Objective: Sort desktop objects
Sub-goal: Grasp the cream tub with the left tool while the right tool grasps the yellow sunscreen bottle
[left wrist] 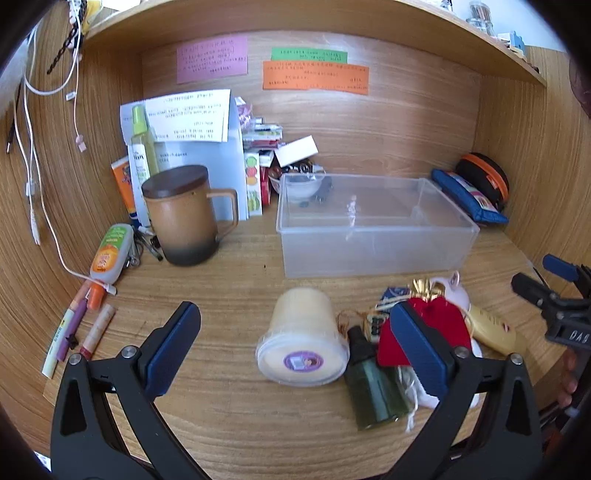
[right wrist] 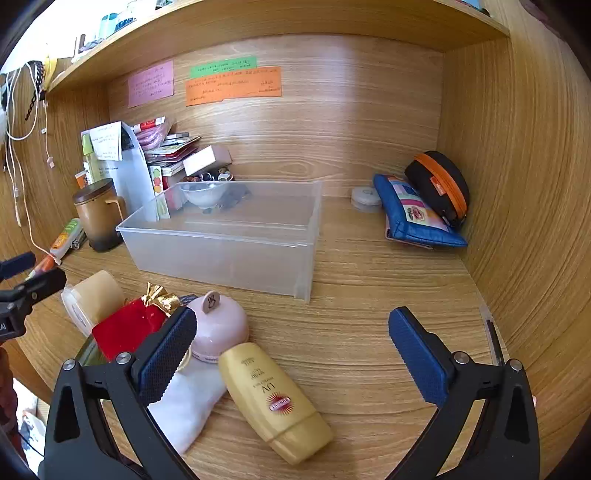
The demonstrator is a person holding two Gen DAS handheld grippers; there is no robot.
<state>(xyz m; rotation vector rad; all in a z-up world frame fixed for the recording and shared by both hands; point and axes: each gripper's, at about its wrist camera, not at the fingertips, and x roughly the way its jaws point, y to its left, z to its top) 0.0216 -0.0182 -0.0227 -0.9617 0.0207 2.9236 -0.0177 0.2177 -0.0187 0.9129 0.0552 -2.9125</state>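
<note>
Both grippers, left gripper point(left wrist: 295, 343) and right gripper point(right wrist: 291, 350), spread wide, nothing gripped. Clear plastic bin point(right wrist: 221, 251) seen mid-desk, empty. Yellow sunscreen bottle point(right wrist: 273, 402) laid flat in front, beside red pouch point(right wrist: 125, 328).

A home study nook: a wooden desk point(right wrist: 369, 295) boxed in by side panels under a shelf point(left wrist: 295, 22), colored paper notes point(left wrist: 316, 75) stuck at twelve o'clock, charging cables point(left wrist: 33, 147) hanging at nine o'clock, a lidded mug point(left wrist: 184, 218) nearby.
</note>
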